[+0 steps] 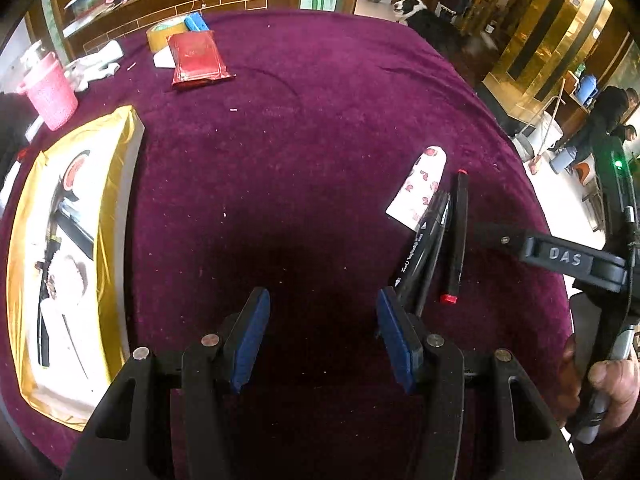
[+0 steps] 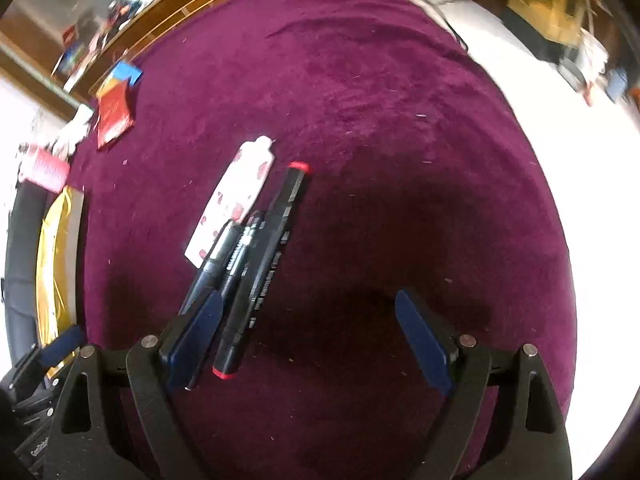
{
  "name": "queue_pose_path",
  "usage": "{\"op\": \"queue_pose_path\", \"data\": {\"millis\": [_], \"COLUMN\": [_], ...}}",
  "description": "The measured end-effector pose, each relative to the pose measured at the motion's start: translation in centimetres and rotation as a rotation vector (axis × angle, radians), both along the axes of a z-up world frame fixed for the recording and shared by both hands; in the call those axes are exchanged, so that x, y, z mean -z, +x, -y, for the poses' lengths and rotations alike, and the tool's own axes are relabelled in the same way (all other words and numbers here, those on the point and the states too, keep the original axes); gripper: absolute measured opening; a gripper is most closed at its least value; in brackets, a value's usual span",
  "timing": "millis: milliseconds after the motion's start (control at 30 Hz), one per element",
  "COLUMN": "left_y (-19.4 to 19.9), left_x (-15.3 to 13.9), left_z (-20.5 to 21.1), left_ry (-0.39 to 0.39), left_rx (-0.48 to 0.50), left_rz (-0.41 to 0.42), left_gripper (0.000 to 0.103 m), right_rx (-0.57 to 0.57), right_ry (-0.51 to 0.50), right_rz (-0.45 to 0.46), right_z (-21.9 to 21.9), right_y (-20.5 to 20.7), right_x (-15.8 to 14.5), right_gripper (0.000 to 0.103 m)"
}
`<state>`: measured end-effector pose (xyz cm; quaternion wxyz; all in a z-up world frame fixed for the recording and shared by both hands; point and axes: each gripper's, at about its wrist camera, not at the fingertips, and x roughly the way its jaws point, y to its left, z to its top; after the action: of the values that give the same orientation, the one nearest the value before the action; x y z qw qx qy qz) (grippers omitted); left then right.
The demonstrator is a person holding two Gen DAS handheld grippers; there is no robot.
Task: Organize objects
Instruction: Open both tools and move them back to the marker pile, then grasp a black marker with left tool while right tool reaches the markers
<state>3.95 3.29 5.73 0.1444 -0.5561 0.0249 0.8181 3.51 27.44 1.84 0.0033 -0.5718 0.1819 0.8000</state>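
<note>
A black marker with red ends [image 1: 455,240] [image 2: 266,268] lies on the purple tablecloth beside two black pens [image 1: 424,248] [image 2: 224,264] and a white pouch with red hearts [image 1: 420,186] [image 2: 236,204]. My left gripper [image 1: 320,332] is open and empty, just left of the pens. My right gripper [image 2: 316,340] is open and empty; its left finger sits over the pens, with the marker's near end between the fingers. The right gripper's arm [image 1: 560,258] shows at the right of the left wrist view.
A gold-lined open box [image 1: 72,264] [image 2: 56,264] with items lies at the left. A pink cup [image 1: 52,92], white cloth [image 1: 96,62], red packet [image 1: 196,60] [image 2: 114,114], tape roll [image 1: 164,34] and blue item [image 1: 196,21] sit at the far left. A dog [image 1: 424,12] stands beyond the table.
</note>
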Motion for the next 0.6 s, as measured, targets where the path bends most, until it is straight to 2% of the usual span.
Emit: {"op": "queue_pose_path", "data": {"millis": [233, 333, 433, 500, 600], "left_y": [-0.2, -0.3, -0.4, -0.6, -1.0], "left_x": [0.4, 0.8, 1.5, 2.2, 3.1], "left_z": [0.3, 0.0, -1.1, -2.2, -3.9], "left_ry": [-0.008, -0.021, -0.046, -0.047, -0.042], "left_rx": [-0.02, -0.007, 0.032, 0.065, 0.126], "left_rz": [0.0, 0.0, -0.011, -0.014, -0.026], "left_gripper": [0.049, 0.049, 0.049, 0.049, 0.049], "right_rx": [-0.054, -0.042, -0.008, 0.014, 0.019], "right_ry": [0.197, 0.326, 0.263, 0.182, 0.139], "right_rz": [-0.004, 0.003, 0.039, 0.027, -0.002], "right_z": [1.1, 0.3, -1.3, -2.0, -2.4], "right_y": [-0.7, -0.2, 0.1, 0.5, 1.0], "right_x": [0.2, -0.2, 0.4, 0.3, -0.3], "right_gripper": [0.089, 0.089, 0.089, 0.089, 0.089]}}
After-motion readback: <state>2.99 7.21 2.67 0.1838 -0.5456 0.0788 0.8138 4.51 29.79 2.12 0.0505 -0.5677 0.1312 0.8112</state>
